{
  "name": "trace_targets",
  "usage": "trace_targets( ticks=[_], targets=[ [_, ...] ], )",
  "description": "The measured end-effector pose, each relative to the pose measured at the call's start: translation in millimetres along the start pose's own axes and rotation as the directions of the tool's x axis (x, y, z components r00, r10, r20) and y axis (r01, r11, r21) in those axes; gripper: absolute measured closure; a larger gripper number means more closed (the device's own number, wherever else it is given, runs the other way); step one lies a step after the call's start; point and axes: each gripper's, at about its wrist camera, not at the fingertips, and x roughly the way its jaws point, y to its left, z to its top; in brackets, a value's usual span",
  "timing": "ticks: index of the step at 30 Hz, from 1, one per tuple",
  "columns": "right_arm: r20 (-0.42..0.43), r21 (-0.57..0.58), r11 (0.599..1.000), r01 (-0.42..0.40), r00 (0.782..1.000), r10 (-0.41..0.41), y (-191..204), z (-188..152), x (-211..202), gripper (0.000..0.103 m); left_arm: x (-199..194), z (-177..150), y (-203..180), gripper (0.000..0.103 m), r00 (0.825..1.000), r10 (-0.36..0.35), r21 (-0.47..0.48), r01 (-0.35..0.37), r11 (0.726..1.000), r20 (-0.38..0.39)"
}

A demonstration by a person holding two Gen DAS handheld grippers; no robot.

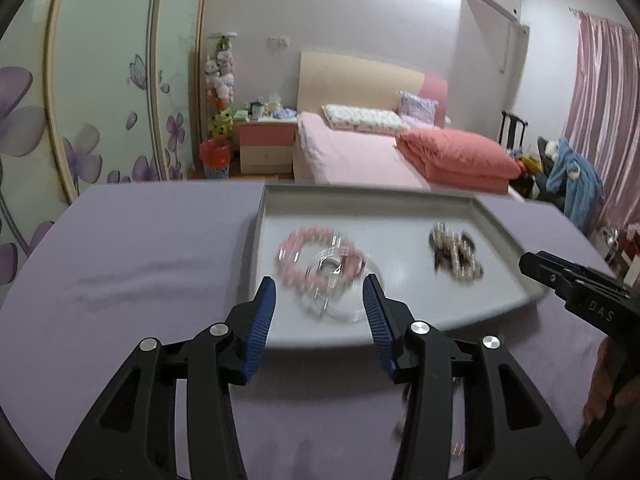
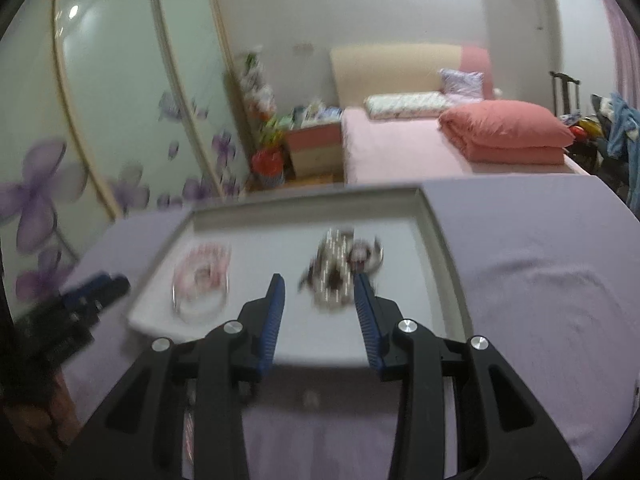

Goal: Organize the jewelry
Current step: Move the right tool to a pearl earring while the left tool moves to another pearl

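A grey tray (image 1: pixel 400 208) lies on the purple-covered table (image 1: pixel 140 260). On it a pink bead bracelet (image 1: pixel 296 248) lies partly over a clear glass dish (image 1: pixel 340 284), and a dark pile of jewelry (image 1: pixel 456 254) lies to the right. My left gripper (image 1: pixel 320 292) is open, above the tray's near edge, its fingers on either side of the dish. My right gripper (image 2: pixel 318 290) is open in front of the dark pile (image 2: pixel 340 276), empty. The dish and bracelet (image 2: pixel 202 280) show blurred in the right wrist view. The tray (image 2: pixel 436 232) shows there too.
The right gripper's body (image 1: pixel 576 288) shows at the right of the left wrist view; the left gripper (image 2: pixel 80 300) shows at the left of the right wrist view. Small items lie on the cloth near the front (image 1: pixel 456 448). A bed, nightstand and wardrobe stand beyond the table.
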Motion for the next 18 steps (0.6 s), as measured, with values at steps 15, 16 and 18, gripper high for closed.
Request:
trace_targets(
  ticks=[15, 16, 18],
  targets=[
    [-0.21, -0.144, 0.989, 0.036, 0.975, -0.066, 22.8, -45.9, 30.3, 0.075, -10.6, -48.2, -13.9, 0.052, 0.992, -0.036, 0.116, 0.05, 0.992, -0.123],
    [-0.207, -0.151, 0.988, 0.04, 0.976, -0.072, 22.7, -44.3, 31.3, 0.078, -10.4, -49.4, -16.6, 0.052, 0.991, -0.039, 0.122, 0.054, 0.991, -0.125],
    [-0.197, -0.167, 0.985, 0.05, 0.977, -0.083, 23.4, -43.8, 32.1, 0.088, -10.1, -51.3, -20.4, 0.052, 0.99, -0.047, 0.132, 0.065, 0.989, -0.132]
  ],
)
